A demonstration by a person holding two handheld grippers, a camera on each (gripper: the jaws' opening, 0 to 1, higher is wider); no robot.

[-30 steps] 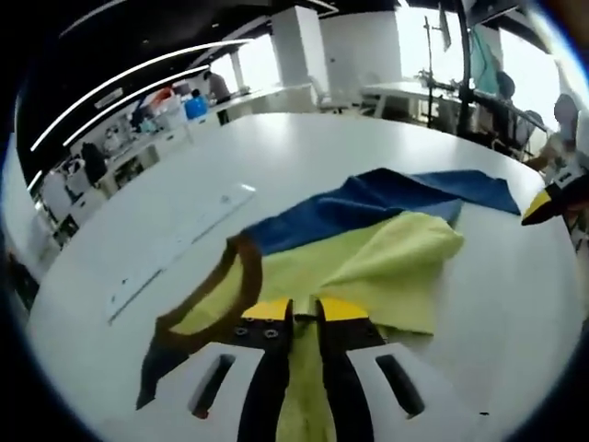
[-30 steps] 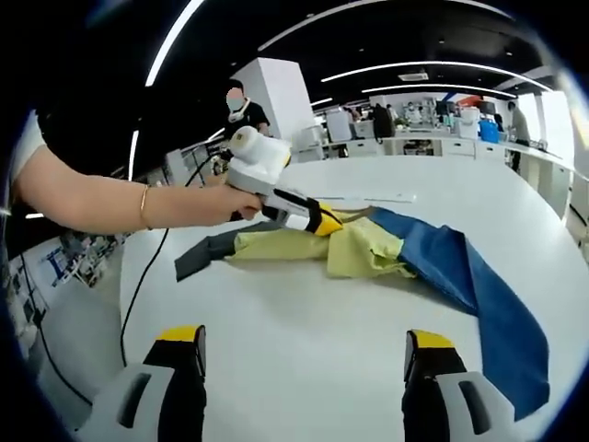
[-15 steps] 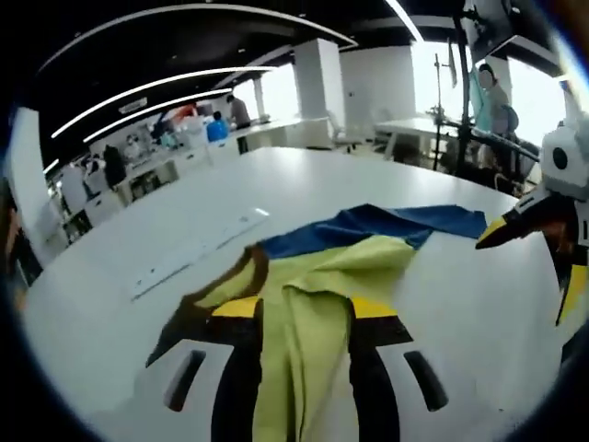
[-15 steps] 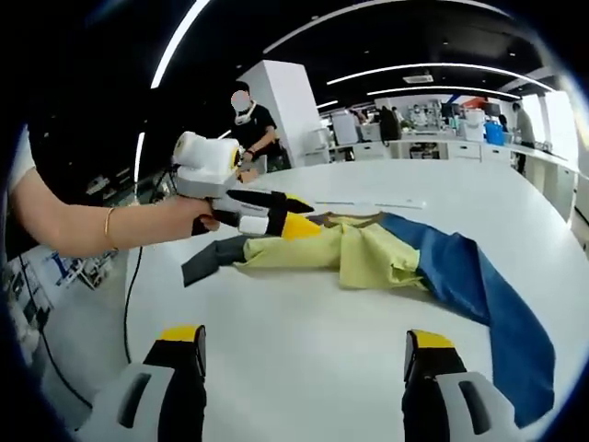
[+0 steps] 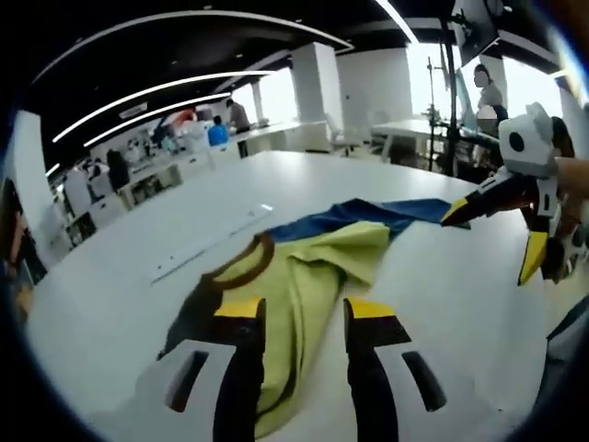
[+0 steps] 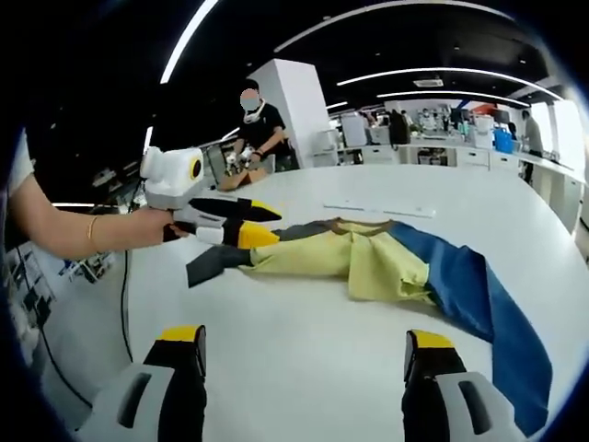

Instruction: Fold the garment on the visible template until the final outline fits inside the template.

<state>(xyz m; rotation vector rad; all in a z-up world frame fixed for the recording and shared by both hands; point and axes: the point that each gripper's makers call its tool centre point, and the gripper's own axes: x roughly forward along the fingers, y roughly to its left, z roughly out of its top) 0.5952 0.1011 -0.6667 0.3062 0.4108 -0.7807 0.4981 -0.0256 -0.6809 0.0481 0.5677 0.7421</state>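
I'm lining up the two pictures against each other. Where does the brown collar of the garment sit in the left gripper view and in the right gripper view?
Left gripper view: the brown collar curves left of centre, just above the left claw.
Right gripper view: the brown collar lies at centre, at the garment's far edge.
Shared landmark: the garment's blue part.

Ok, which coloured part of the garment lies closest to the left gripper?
The pale yellow fabric section, running between the left gripper jaws; the blue section lies farther off.
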